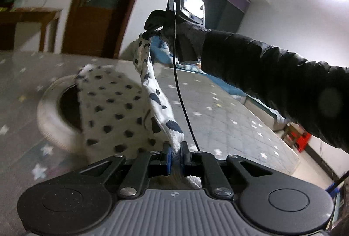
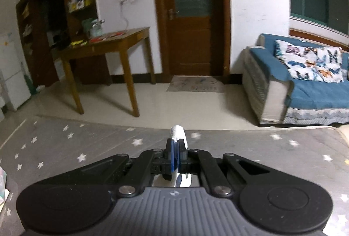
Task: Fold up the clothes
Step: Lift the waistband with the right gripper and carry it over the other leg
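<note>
A white garment with dark spots (image 1: pixel 113 109) hangs lifted above the grey star-patterned surface (image 1: pixel 218 118). My left gripper (image 1: pixel 175 147) is shut on one edge of it at the bottom of the left wrist view. The cloth stretches up from there to my right gripper (image 1: pixel 150 34), held by a gloved hand (image 1: pixel 187 39) in a black sleeve and shut on another edge. In the right wrist view my right gripper (image 2: pixel 177 144) pinches a small white fold of the garment (image 2: pixel 177 132); the remainder of the cloth is hidden below it.
A pale round basket (image 1: pixel 54 114) sits on the surface behind the hanging cloth. A wooden table (image 2: pixel 104 46), a brown door (image 2: pixel 189 16) and a blue sofa with a butterfly cushion (image 2: pixel 305 74) stand beyond the star-patterned surface (image 2: pixel 87 148).
</note>
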